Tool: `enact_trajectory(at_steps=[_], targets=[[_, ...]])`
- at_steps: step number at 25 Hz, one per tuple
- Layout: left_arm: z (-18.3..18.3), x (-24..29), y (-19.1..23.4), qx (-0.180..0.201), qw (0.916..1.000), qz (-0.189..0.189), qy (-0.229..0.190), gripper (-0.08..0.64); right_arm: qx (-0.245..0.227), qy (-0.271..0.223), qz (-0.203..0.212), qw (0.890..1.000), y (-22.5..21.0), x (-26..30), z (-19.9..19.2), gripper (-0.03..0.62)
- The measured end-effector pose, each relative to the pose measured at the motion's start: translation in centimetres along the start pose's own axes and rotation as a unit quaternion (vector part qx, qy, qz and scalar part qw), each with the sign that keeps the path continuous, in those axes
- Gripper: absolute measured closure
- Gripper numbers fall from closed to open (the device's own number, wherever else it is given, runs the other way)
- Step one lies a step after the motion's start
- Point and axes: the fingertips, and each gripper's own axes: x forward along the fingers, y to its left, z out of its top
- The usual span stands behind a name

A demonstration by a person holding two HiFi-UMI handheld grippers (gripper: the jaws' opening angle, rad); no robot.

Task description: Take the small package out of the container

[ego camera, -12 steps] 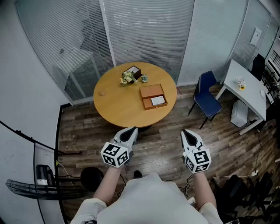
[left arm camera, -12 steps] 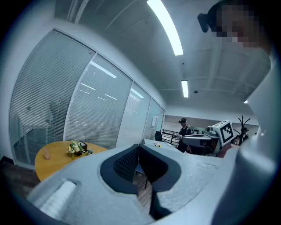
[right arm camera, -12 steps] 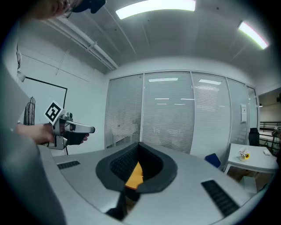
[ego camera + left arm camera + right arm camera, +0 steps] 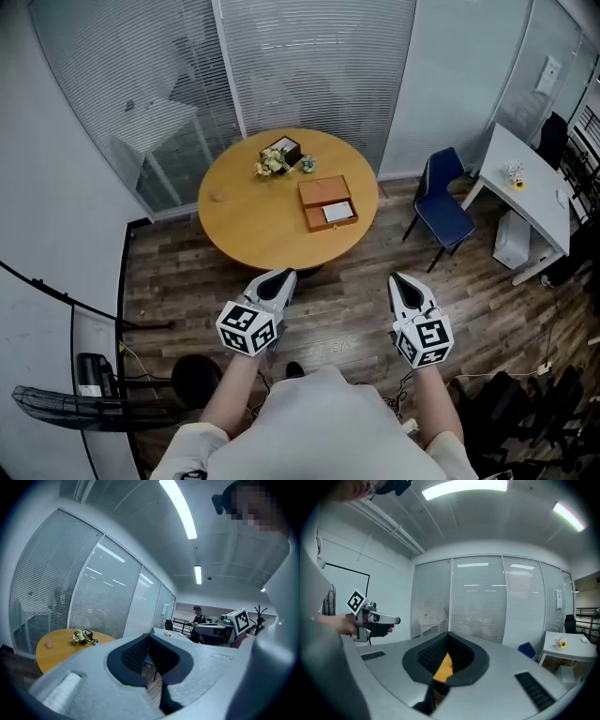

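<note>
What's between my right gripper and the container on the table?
Head view: only wooden floor, then the near part of the round table. Nothing stands between the right gripper and the container.

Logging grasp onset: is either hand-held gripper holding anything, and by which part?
Nothing: left hand-held gripper and right hand-held gripper are shut and empty, short of the table bearing the container.

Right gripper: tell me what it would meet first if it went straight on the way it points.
Probably the round orange-brown wooden table: the right gripper aims toward its near edge, nothing else shows in between, and the tabletop appears beyond its jaws. Depth is unclear.
</note>
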Motion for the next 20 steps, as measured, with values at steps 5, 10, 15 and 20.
enact_trajectory(at_steps=[5, 10, 15, 20], targets=[[-0.1, 0.1, 0.2, -0.001, 1.0, -0.006, 0.001, 0.54, 0.016, 0.006, -0.01, 1.0, -0.3, 0.4, -0.6, 0.591], [-0.4, 0.1, 1.1, 0.003, 1.0, -0.004, 0.004, 0.54, 0.017, 0.01, -0.012, 1.0, 0.5, 1.0, -0.9, 0.591], [-0.6, 0.1, 2.0, 0.007, 0.9999, -0.004, 0.007, 0.538, 0.018, 0.015, -0.014, 1.0, 1.2, 1.7, -1.3, 0.591], [-0.9, -0.2, 3.6, 0.0, 0.9999, -0.005, 0.013, 0.428, 0.021, 0.026, -0.025, 0.999, 1.9, 2.5, -2.1, 0.591]])
